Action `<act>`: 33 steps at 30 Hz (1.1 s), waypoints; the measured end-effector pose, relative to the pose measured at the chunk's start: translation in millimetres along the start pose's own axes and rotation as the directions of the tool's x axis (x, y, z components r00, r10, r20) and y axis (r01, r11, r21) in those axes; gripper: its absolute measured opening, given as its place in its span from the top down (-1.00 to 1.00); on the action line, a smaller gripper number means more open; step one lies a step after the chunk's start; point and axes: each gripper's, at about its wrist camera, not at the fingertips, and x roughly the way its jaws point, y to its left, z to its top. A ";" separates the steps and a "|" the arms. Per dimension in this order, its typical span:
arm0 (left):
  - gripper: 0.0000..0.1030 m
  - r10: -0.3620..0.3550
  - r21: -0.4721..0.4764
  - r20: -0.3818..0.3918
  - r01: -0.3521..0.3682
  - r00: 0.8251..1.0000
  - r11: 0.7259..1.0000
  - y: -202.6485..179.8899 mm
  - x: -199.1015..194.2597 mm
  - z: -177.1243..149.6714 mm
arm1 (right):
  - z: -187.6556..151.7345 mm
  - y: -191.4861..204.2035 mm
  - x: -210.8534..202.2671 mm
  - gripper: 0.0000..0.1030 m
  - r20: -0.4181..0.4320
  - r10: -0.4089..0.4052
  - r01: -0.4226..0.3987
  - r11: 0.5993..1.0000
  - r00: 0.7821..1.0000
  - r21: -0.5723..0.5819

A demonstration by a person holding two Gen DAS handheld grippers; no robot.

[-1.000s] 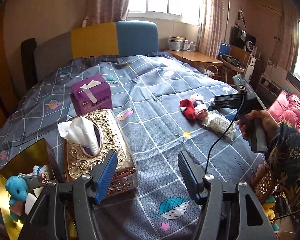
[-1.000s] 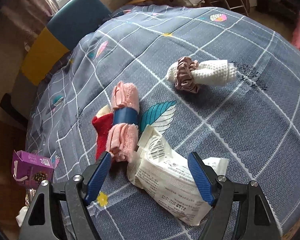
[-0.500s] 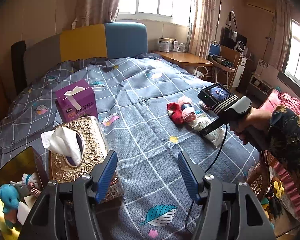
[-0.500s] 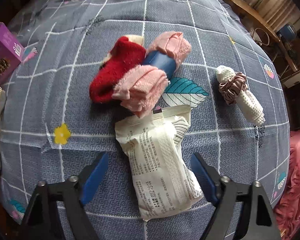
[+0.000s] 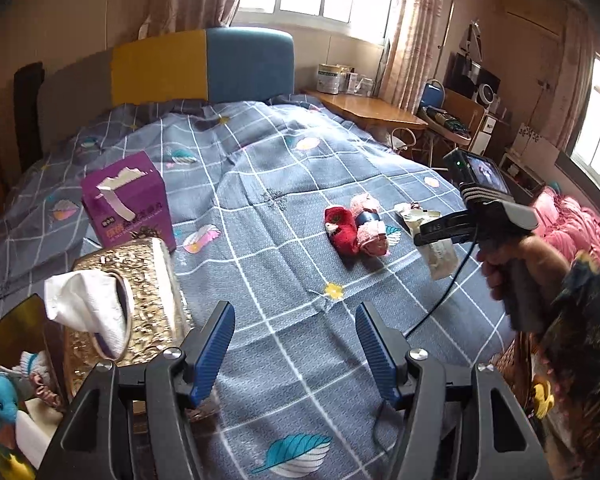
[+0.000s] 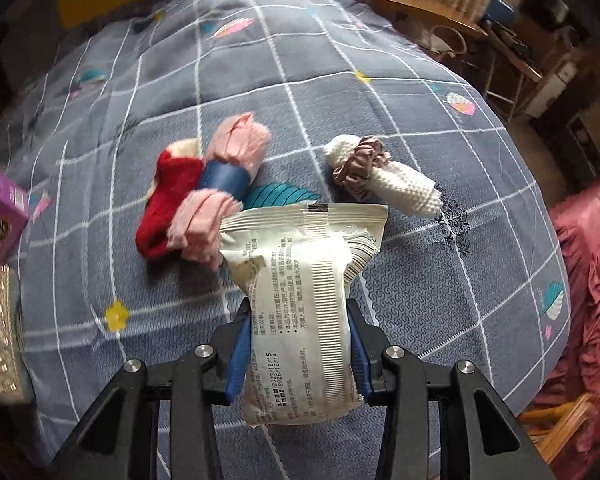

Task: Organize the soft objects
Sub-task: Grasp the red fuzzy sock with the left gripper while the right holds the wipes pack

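My right gripper has its 2 blue pads clamped on the white wet-wipe packet, over the grey checked bedspread. Just past the packet lie the red sock, the pink towel roll and a white roll with a scrunchie. My left gripper hangs wide apart, holding nothing, beside the gold tissue box.
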 end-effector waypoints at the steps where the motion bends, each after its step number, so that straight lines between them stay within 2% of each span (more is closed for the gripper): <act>1: -0.23 -0.002 -0.008 -0.014 0.002 1.000 1.000 -1.5 6.5 3.5 | 7.3 1.5 5.6 0.16 0.008 -0.003 0.003 1.000 1.000 0.027; 5: -0.23 -0.012 -0.038 -0.053 0.010 0.999 0.999 -5.5 29.1 12.6 | 15.9 1.5 40.5 0.16 -0.015 -0.017 0.019 0.995 1.000 0.097; 7: -0.23 -0.009 -0.046 -0.074 0.005 0.997 0.999 -8.3 44.3 18.4 | 13.7 -0.8 51.0 0.16 -0.017 -0.019 0.021 0.995 1.000 0.096; 12: -0.21 -0.023 -0.090 -0.122 0.012 0.992 0.996 -13.5 88.0 36.0 | 14.6 -1.1 52.7 0.12 -0.019 0.003 -0.001 0.995 1.000 0.097; 16: -0.06 -0.051 -0.125 -0.161 0.031 0.986 0.992 -18.7 128.7 54.6 | 14.0 -4.1 53.4 0.11 -0.022 0.026 -0.023 0.994 0.999 0.105; 18: 0.07 -0.047 -0.123 -0.176 0.025 0.983 0.992 -22.9 145.8 63.8 | 12.6 -4.6 53.1 0.09 -0.024 0.032 -0.030 0.994 0.999 0.108; 23: 0.20 -0.091 -0.109 -0.207 0.069 0.974 0.992 -37.4 189.1 87.2 | 13.4 -8.6 53.9 0.07 -0.025 0.051 -0.048 0.992 0.998 0.116; 27: 0.20 -0.114 -0.094 -0.226 0.095 0.967 0.991 -49.5 221.3 103.5 | 13.0 -9.6 53.1 0.07 -0.024 0.065 -0.062 0.992 0.998 0.114; 30: 0.20 -0.133 -0.106 -0.268 0.108 0.954 0.988 -55.0 248.5 109.4 | 12.3 -5.7 52.1 0.07 -0.023 0.074 -0.071 0.993 0.997 0.099; 33: 0.20 -0.120 -0.100 -0.292 0.095 0.949 0.990 -59.9 271.4 111.9 | 10.9 -3.0 51.3 0.07 -0.023 0.073 -0.071 0.993 0.997 0.091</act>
